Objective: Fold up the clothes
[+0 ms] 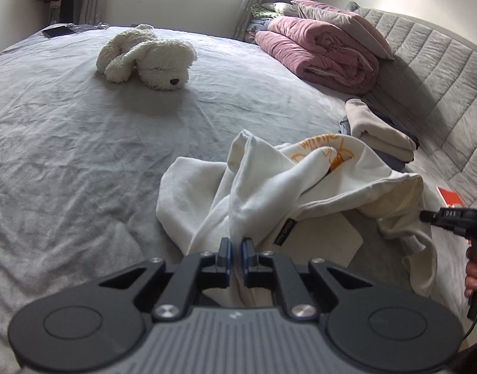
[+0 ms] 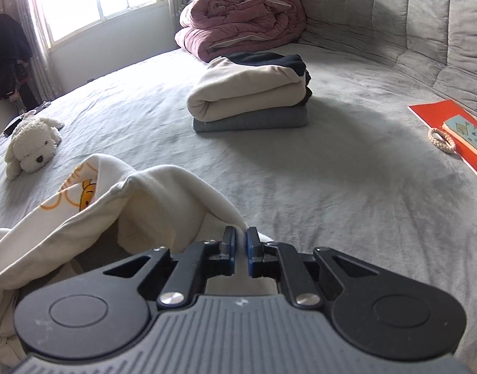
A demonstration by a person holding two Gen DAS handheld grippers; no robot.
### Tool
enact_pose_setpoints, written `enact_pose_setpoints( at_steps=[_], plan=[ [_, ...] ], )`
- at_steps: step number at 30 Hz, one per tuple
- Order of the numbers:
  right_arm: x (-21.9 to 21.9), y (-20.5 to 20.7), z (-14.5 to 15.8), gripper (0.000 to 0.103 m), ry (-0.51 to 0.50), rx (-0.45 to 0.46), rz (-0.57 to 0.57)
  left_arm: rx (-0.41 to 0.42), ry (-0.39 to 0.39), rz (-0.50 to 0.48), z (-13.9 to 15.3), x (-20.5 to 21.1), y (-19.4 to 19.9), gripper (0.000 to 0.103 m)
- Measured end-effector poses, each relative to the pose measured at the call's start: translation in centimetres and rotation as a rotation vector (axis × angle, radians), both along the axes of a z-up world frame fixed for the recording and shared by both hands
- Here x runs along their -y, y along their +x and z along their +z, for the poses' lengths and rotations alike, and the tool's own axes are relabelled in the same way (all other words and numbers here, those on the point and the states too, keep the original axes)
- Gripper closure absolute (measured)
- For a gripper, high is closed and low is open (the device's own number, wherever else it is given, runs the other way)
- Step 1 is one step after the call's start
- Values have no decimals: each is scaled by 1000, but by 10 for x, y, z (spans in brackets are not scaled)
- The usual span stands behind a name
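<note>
I had the white sweatshirt (image 1: 269, 193) pinched at two places, my left jaws (image 1: 236, 246) pressed nearly together on a bunched fold of it and my right jaws (image 2: 241, 243) clamped on a thin edge of the same cloth. The garment hung and slumped between them in a crumpled heap on the grey bed (image 1: 82, 124), near the bed's front edge, its orange cartoon print (image 2: 86, 198) half buried in the folds. Beyond it, toward the headboard side, sat the stack of folded clothes (image 2: 251, 93), and farther off the pink quilt (image 2: 238, 12) and the plush dog (image 1: 148, 57).

I judged this the opening step: lifting the sweatshirt to spread it flat. Which part I held, hem or shoulders, I could not quite tell from the bunching. The next move called for drawing my two grips apart until the cloth went taut, then laying it smooth on the open bed, clear of the stack and the red book (image 2: 447, 134).
</note>
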State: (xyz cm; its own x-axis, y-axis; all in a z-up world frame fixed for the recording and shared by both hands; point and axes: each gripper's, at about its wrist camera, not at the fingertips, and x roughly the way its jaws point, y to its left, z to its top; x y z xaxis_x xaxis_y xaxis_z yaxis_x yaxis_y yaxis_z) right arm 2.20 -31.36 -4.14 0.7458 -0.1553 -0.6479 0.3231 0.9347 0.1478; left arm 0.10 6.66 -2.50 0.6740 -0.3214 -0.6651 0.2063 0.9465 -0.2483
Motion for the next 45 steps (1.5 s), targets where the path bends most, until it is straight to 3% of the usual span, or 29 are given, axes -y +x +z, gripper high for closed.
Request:
enact_pose_setpoints(
  at_steps=[4, 8, 10, 11, 13, 17, 21, 28, 38, 42, 45],
  plan=[
    [-1, -4, -7, 94, -12, -21, 4, 11, 32, -43, -8, 0, -7, 96],
    [-6, -7, -6, 84, -21, -23, 33, 65, 54, -78, -9, -1, -13, 90],
    [-10, -9, -2, 80, -8, -17, 66, 74, 49, -78, -7, -3, -13, 70],
    [-12, -10, 1, 61, 0, -11, 83, 78, 40, -73, -6, -5, -13, 65],
    [-19, -16, 7, 37, 16, 21, 116, 91, 15, -67, -2, -9, -12, 57],
    [-40, -23, 20, 36, 7, 61, 206, 121, -16, -44, 7, -11, -10, 53],
    [-60, -25, 27, 36, 18, 73, 268, 99, -45, -15, 9, -12, -1, 53],
    [-91, -13, 26, 36, 146, 39, 368, 9, -112, 40, 2, -11, 18, 53],
    [-130, 14, 5, 36, 331, -58, 399, -31, -145, 71, -1, 5, 41, 55],
    [-144, 20, 1, 38, 394, -80, 403, -49, -178, 100, -1, 7, 50, 63],
    [-152, 24, -2, 45, 422, -89, 398, -59, -208, 122, 0, 7, 54, 73]
  ],
)
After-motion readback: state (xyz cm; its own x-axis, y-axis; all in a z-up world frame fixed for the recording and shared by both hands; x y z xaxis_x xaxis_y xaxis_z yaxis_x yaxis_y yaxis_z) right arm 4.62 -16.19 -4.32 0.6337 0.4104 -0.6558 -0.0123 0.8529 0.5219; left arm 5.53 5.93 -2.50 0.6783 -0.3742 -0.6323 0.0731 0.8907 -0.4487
